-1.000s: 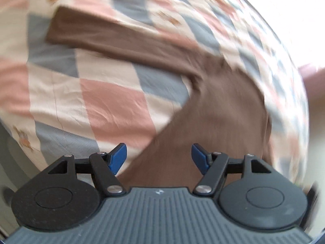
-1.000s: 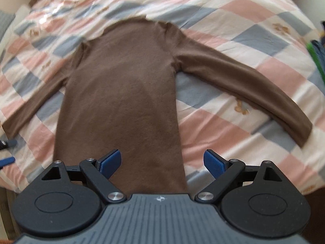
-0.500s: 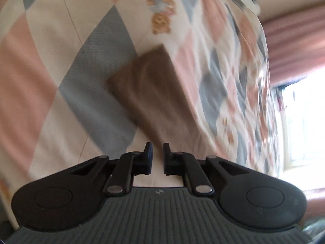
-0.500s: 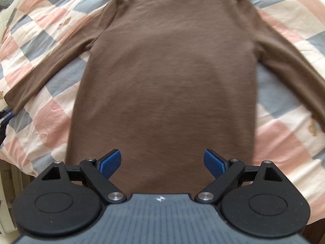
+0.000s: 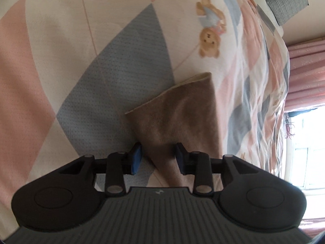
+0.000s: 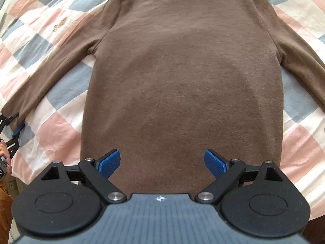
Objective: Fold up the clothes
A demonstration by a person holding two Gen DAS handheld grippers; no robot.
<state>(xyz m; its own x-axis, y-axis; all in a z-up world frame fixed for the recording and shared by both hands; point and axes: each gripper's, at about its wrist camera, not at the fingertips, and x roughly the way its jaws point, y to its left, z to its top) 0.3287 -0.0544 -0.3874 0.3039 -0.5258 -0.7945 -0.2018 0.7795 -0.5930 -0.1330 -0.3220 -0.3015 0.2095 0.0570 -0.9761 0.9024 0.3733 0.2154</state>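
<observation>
Here a brown sweater [image 6: 182, 77] lies flat on a bed [image 6: 61, 134] covered with a quilt of pink, grey and cream diamonds, its neck toward twelve o'clock in the right wrist view and both sleeves spread out to the sides. The right gripper [image 6: 162, 162] hangs over the lower middle of the sweater's body, pointing steeply down, its blue fingers [image 6: 109, 162] spread wide with nothing between them. At nine o'clock in that view the left gripper [image 6: 16, 122] sits at the cuff of the left sleeve, with part of a hand [image 6: 5, 152] just below it. In the left wrist view the sleeve [image 5: 178, 126] runs from six o'clock up toward one o'clock, its cuff edge resting on a grey patch of the quilt near a printed bear [image 5: 209, 40]. The left gripper [image 5: 158, 158] straddles the sleeve; its fingers [image 5: 136, 158] are opening, the cloth lying between them without being pinched. A pink curtain [image 5: 304, 65] hangs at three o'clock.
</observation>
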